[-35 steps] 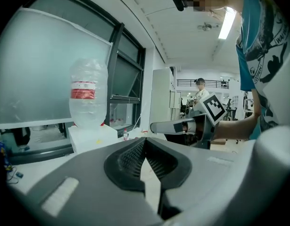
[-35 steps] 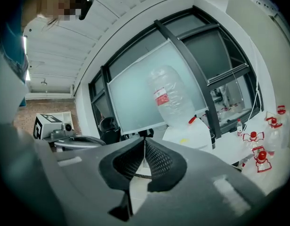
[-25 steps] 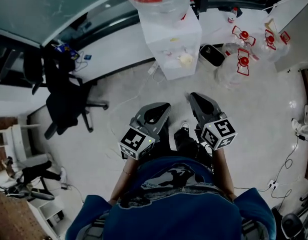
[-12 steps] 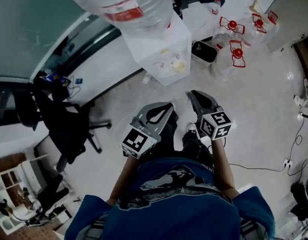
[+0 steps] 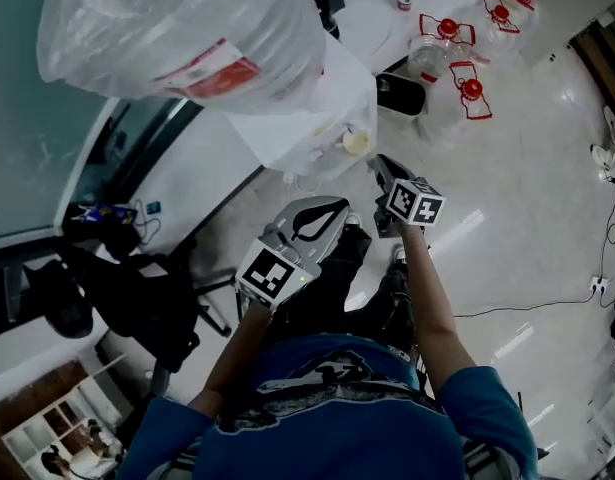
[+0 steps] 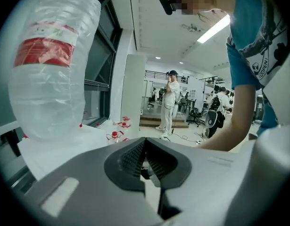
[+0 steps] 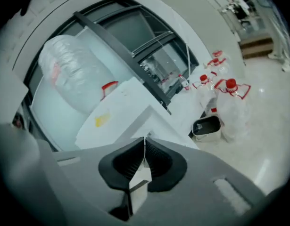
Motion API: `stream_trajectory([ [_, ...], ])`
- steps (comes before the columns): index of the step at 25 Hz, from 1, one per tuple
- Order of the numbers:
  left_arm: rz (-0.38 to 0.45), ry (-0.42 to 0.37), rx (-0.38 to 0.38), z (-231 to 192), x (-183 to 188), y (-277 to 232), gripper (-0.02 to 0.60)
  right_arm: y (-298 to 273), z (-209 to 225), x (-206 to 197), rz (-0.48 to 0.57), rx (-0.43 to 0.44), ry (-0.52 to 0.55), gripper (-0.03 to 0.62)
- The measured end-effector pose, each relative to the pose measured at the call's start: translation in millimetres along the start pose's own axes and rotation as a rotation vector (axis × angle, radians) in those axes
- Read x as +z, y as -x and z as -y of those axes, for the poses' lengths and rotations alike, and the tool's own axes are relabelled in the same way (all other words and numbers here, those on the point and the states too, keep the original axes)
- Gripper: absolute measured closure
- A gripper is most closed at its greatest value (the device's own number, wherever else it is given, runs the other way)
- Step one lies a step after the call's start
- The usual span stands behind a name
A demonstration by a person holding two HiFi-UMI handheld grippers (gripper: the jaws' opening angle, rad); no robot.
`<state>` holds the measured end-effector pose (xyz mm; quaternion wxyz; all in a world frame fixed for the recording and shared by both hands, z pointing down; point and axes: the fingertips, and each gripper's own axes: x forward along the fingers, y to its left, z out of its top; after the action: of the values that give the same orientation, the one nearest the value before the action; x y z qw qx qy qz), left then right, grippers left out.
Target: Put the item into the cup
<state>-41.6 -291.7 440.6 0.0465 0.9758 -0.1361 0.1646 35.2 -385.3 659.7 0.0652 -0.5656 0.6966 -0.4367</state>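
Observation:
A white water dispenser (image 5: 307, 118) stands ahead, with a big clear bottle (image 5: 177, 33) upside down on top. A pale yellowish round thing (image 5: 356, 143) sits on its front; I cannot tell if it is a cup. No loose item shows. My right gripper (image 5: 375, 162) is raised close to that round thing, jaws shut with nothing between them. In the right gripper view the tips (image 7: 145, 139) point at the dispenser (image 7: 135, 112). My left gripper (image 5: 332, 206) hangs lower, shut and empty, and its tips (image 6: 144, 140) meet.
Clear water jugs with red caps (image 5: 457, 68) and a black bin (image 5: 399, 93) stand on the floor right of the dispenser. A black office chair (image 5: 137, 298) is at the left. A cable (image 5: 547, 303) runs along the floor at the right. People (image 6: 170, 100) stand far off.
My right gripper has gone up and forward, close to the dispenser's front. The head view has swung nearer the dispenser. The left gripper has kept its place, and both stay shut.

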Motion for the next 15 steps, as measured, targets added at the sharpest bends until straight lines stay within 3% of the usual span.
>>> stream_trajectory([
  [4,-0.017,-0.023,-0.072,-3.9,-4.7,-13.1,0.581,-44.2,48.3,-11.7,0.045,-0.082,-0.232,0.585],
  [7,-0.047,-0.029,-0.089,-7.8,-13.9,-15.8,0.581,-70.5,70.9,-22.9,0.060,-0.119,-0.342,0.585],
  [15,-0.096,0.033,-0.057,-29.1,-32.3,-13.9,0.581,-125.2,84.5,-35.9,0.029,-0.145,-0.365,0.585],
])
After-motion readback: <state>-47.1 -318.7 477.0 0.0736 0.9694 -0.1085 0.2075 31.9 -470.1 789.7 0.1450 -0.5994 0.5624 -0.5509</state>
